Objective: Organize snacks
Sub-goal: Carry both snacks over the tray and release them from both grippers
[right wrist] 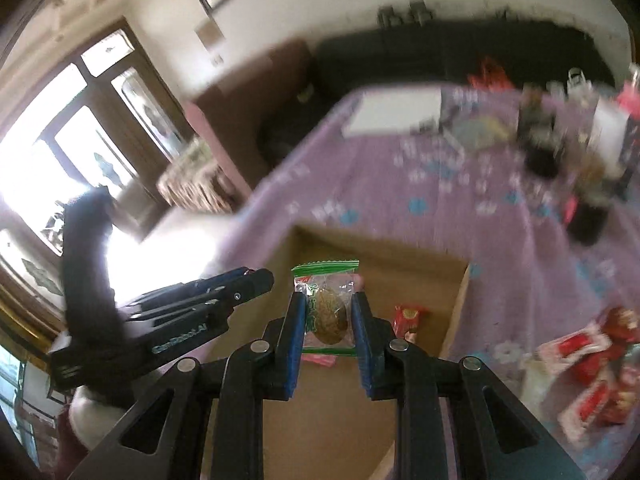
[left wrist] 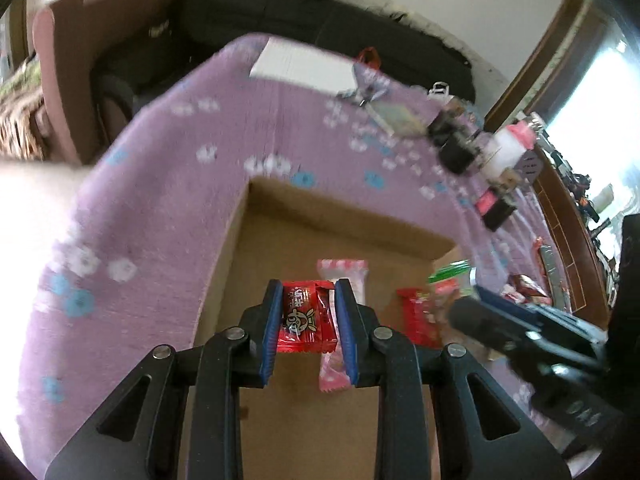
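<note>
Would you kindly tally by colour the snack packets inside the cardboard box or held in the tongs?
Red: 2, the held red packet and the boxed red packet
Pink: 1, the pink packet
Green: 1, the green-edged packet
Total: 4

1. Left gripper (left wrist: pixel 307 294), black linkage arms with blue pads: points steeply down, jaws nearly together, clamped on a red foil snack packet (left wrist: pixel 305 320).
2. Right gripper (right wrist: pixel 329 308), same black-and-blue build: also angled down, pads pressed on a clear, green-edged snack wrapper (right wrist: pixel 326 308).
3. In the left wrist view, the right gripper sits close at the right, blurred.
4. In the right wrist view, the left gripper lies just left, with a black curved handle behind it.
</note>
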